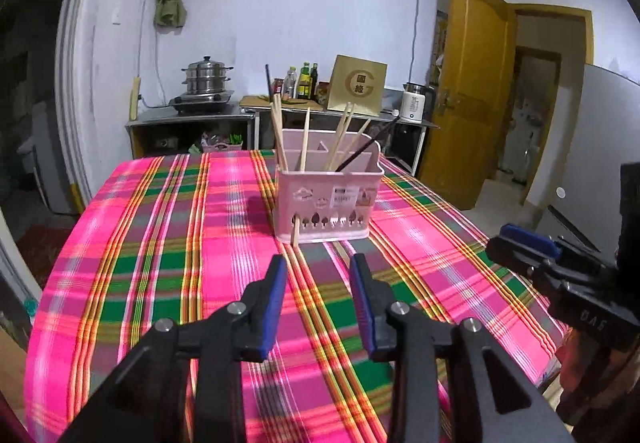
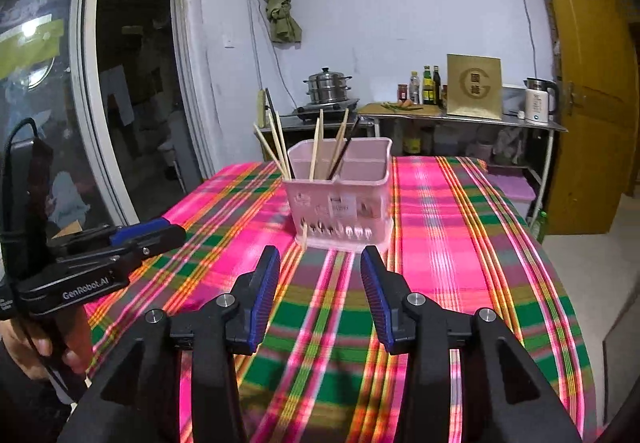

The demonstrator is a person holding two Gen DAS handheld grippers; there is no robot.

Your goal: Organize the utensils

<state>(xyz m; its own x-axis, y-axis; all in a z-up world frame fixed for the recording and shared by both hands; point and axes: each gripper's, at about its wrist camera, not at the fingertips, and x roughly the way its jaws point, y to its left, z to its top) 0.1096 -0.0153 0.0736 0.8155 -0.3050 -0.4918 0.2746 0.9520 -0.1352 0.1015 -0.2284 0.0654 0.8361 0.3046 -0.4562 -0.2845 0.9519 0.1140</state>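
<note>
A pink plastic utensil caddy [image 1: 328,203] stands on the plaid tablecloth, also in the right wrist view [image 2: 340,203]. Several wooden chopsticks [image 1: 305,141] and a black one [image 1: 360,157] stand in it; they also show in the right wrist view [image 2: 316,147]. One wooden chopstick [image 1: 295,233] leans against its front, also seen in the right wrist view [image 2: 305,237]. My left gripper [image 1: 320,271] is open and empty, short of the caddy. My right gripper [image 2: 320,263] is open and empty, also short of it. Each gripper shows in the other's view, the right [image 1: 520,239] and the left [image 2: 160,227].
The pink, green and yellow plaid tablecloth [image 1: 160,263] covers the table. Behind stands a metal counter [image 1: 192,119] with a steamer pot [image 1: 206,77], bottles [image 1: 306,81], a gold box [image 1: 358,85] and a white kettle [image 1: 414,103]. A yellow door [image 1: 464,91] is at the right.
</note>
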